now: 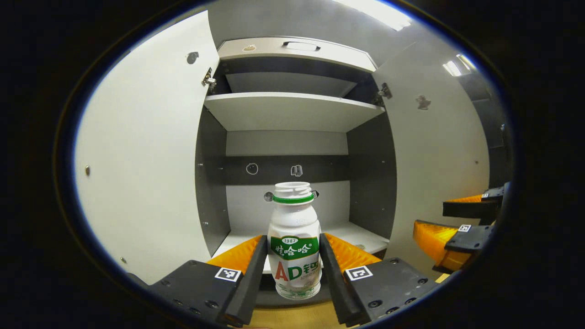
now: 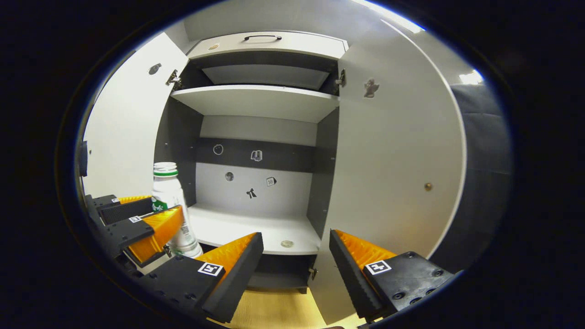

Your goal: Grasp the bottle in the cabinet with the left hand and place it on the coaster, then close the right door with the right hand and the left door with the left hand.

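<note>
Bottle is sitting pinched between the left gripper fingers, cabinet at twelve o'clock. Right gripper is waiting agape at three o'clock. Loosening the squeeze risks dropping it.

In the right gripper view the left tool covers the bottle's middle — its label is mostly hidden. Small stickers on the cabinet's back wall — too small to tell.

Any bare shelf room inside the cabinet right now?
Yes: the white lower shelf is bare from its left wall to a small round disc near the front right. The upper shelf looks bare. Crowded front left: left claw shut on the white green-labelled bottle.
</note>
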Demonstrator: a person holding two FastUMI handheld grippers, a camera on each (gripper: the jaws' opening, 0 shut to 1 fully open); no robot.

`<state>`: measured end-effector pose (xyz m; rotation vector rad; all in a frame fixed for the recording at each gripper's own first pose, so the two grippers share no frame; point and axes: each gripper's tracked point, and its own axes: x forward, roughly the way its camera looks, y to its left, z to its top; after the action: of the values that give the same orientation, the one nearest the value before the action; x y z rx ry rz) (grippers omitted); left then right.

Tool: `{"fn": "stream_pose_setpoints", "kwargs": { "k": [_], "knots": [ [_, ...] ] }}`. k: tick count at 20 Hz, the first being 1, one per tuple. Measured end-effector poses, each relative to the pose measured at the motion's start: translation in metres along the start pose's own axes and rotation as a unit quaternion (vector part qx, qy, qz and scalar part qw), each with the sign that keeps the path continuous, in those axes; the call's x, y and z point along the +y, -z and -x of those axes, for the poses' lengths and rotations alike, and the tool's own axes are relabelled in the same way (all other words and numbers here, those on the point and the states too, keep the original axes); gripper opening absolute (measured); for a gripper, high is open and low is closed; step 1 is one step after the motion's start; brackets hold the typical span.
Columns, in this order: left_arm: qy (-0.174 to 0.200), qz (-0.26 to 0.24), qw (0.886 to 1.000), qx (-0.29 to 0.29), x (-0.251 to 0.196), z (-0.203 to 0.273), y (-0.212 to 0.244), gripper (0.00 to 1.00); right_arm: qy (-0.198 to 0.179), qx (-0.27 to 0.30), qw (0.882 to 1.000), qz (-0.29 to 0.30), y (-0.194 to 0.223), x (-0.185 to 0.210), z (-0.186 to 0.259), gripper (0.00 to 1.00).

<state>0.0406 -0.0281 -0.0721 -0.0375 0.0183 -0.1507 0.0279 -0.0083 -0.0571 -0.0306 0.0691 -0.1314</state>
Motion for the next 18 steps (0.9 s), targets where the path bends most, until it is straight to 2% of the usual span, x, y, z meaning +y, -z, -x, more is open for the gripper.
{"fn": "stream_pose_setpoints", "kwargs": {
  "k": [3, 8, 11, 18],
  "knots": [
    [0.013, -0.007, 1.000, -0.005, -0.008, 0.038, 0.024, 0.68, 0.040, -0.004, 0.999, 0.008, 0.014, -0.011, 0.030, 0.96],
    [0.038, 0.003, 0.999, 0.022, -0.032, 0.086, 0.080, 0.68, 0.047, 0.008, 0.999, 0.010, 0.044, -0.014, 0.061, 0.96],
    [0.031, 0.009, 0.999, 0.041, -0.041, 0.111, 0.116, 0.68, 0.055, 0.014, 0.998, 0.022, 0.069, -0.028, 0.071, 0.96],
    [0.006, 0.021, 0.999, 0.038, -0.073, 0.168, 0.198, 0.68, 0.049, 0.032, 0.998, 0.027, 0.145, -0.057, 0.105, 0.96]
  ]
}}
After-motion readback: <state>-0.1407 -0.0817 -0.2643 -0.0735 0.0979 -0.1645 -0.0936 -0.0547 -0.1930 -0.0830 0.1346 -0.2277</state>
